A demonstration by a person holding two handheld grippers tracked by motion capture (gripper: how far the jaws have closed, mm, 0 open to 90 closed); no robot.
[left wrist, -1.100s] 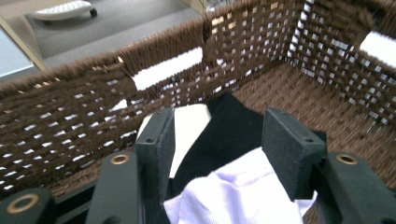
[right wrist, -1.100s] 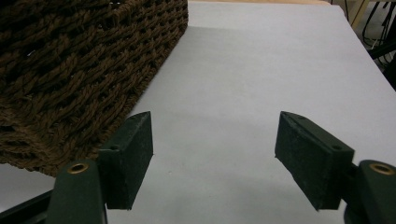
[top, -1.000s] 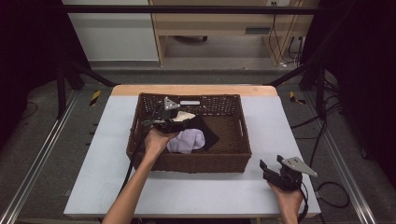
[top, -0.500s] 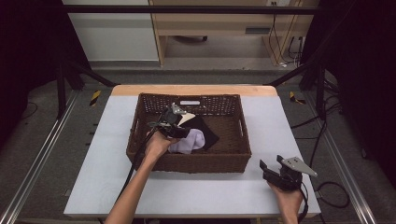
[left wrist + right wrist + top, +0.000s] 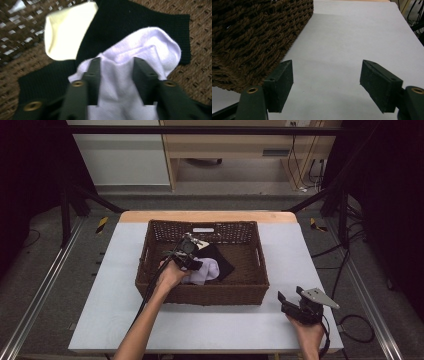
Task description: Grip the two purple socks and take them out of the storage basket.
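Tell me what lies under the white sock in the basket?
A black cloth lies under the white sock, on the basket floor. The left gripper presses on the sock, covering the rest.

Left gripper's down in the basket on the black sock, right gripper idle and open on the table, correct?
Not quite: the left gripper has its jaws on the white sock, which lies over the black sock, as the left gripper view shows. The basket and the open, idle right gripper are right.

Basket (image 5: pixel 200 295) walls hem socks; table (image 5: pixel 345 255) right of basket open w/ free room.
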